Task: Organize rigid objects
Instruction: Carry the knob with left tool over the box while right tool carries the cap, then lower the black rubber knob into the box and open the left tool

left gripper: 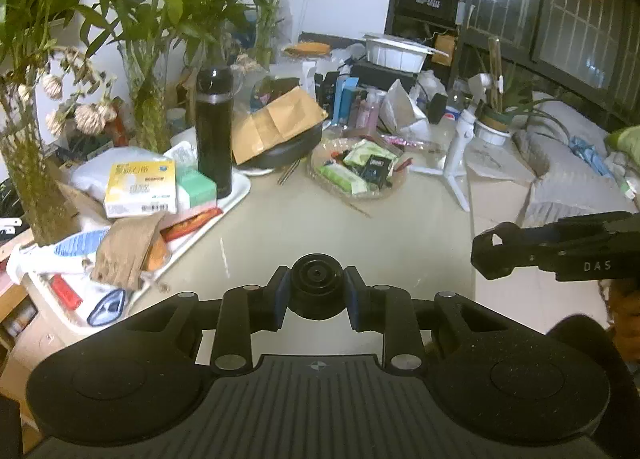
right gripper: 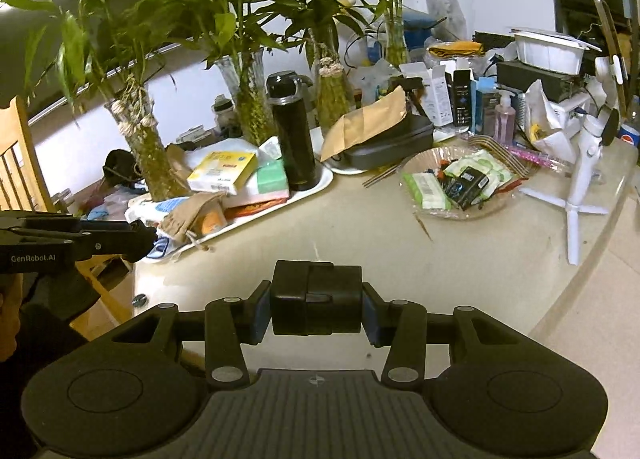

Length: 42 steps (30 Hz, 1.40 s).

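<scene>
My left gripper (left gripper: 317, 286) is shut on a small round black cap-like object (left gripper: 317, 277), held above the beige table (left gripper: 320, 215). My right gripper (right gripper: 317, 299) is shut on a black boxy case (right gripper: 316, 297), its blue pads pressing both sides. Each gripper shows in the other's view: the right one (left gripper: 486, 249) at the right edge, the left one (right gripper: 146, 237) at the left edge. Farther back stand a tall black flask (left gripper: 214, 131) on a white tray (left gripper: 236, 195) and a clear dish (left gripper: 384, 195) of packets.
Bamboo plants in glass vases (left gripper: 150, 115) line the back left. A black pan with a brown envelope (left gripper: 276, 123), boxes and bottles (left gripper: 352, 99), a white tripod stand (left gripper: 456, 151) and a potted plant (left gripper: 494, 127) crowd the back. A wooden chair (right gripper: 20, 163) stands left.
</scene>
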Motion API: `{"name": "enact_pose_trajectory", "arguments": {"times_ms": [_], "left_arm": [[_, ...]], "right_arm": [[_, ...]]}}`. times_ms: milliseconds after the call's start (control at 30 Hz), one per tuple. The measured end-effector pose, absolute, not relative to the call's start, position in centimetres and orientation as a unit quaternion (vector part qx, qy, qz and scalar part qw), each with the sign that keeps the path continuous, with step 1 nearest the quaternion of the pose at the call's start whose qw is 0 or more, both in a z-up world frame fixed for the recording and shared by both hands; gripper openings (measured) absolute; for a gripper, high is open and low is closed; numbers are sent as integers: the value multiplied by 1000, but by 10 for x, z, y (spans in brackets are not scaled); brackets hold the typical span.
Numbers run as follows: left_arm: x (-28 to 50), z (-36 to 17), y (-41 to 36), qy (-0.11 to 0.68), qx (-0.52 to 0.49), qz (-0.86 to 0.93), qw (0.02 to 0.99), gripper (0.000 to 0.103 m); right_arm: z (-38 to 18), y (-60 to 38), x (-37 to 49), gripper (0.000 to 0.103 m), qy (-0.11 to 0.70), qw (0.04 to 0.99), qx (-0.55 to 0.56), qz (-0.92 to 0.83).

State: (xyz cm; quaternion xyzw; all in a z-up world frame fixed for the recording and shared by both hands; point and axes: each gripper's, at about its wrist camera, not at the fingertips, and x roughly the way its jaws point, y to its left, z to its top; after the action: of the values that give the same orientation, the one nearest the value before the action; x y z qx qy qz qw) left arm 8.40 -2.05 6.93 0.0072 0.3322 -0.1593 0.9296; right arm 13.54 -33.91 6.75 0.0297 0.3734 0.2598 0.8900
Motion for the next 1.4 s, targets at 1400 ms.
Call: {"name": "enact_pose_trajectory", "arguments": {"times_ms": [1400], "left_arm": [[11, 3, -28, 447, 80, -184, 872, 48]], "right_arm": [[48, -331, 85, 48, 408, 859, 23, 309]]}}
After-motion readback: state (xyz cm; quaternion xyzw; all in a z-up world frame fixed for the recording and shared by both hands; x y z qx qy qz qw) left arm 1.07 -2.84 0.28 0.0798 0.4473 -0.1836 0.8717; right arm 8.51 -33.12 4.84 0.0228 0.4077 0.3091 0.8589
